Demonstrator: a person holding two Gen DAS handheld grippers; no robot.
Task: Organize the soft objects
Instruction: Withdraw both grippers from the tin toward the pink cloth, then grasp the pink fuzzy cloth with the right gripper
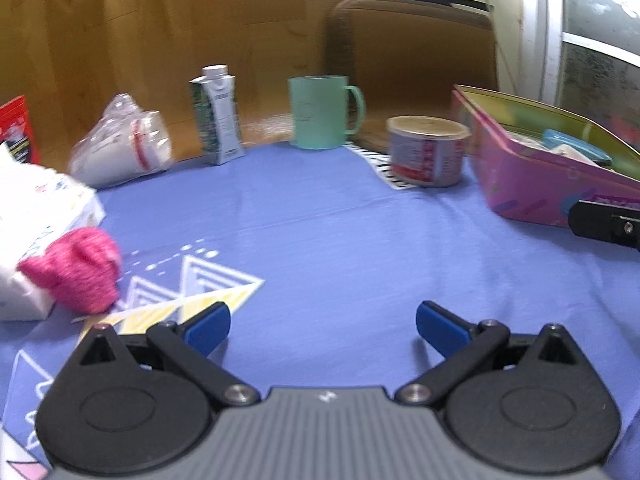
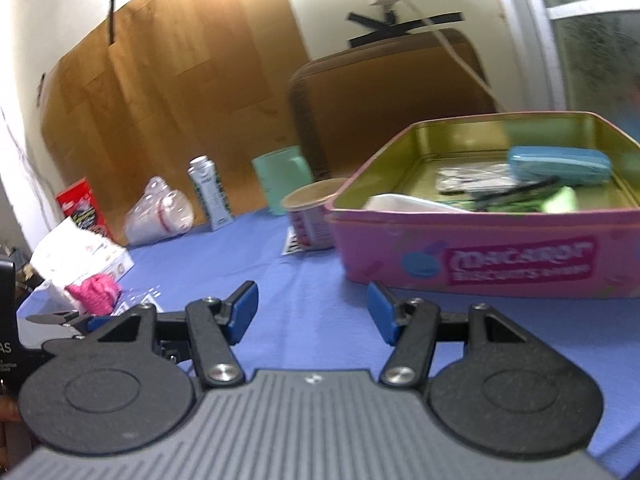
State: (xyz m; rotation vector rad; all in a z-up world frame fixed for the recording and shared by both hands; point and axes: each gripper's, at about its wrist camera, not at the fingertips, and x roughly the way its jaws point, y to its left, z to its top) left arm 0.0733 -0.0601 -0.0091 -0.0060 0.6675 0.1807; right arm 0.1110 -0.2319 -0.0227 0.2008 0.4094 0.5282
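A pink knitted soft thing (image 1: 76,276) lies on the blue cloth at the left, against a white packet (image 1: 36,216). My left gripper (image 1: 323,326) hovers open over the cloth, right of the knit, with nothing between its blue pads. The right gripper (image 2: 312,314) is also open and bare, just in front of the pink biscuit tin (image 2: 480,256). Inside the tin are a blue pouch (image 2: 560,164), a white cloth (image 2: 404,202) and a green sponge (image 2: 564,200). The knit (image 2: 96,296) shows far left in the right wrist view.
Along the back edge stand a crumpled plastic bag (image 1: 120,144), a small carton (image 1: 218,116), a green mug (image 1: 324,112) and a round can (image 1: 428,152). A red packet (image 1: 16,128) sits far left, and a brown chair (image 1: 412,64) stands behind the table.
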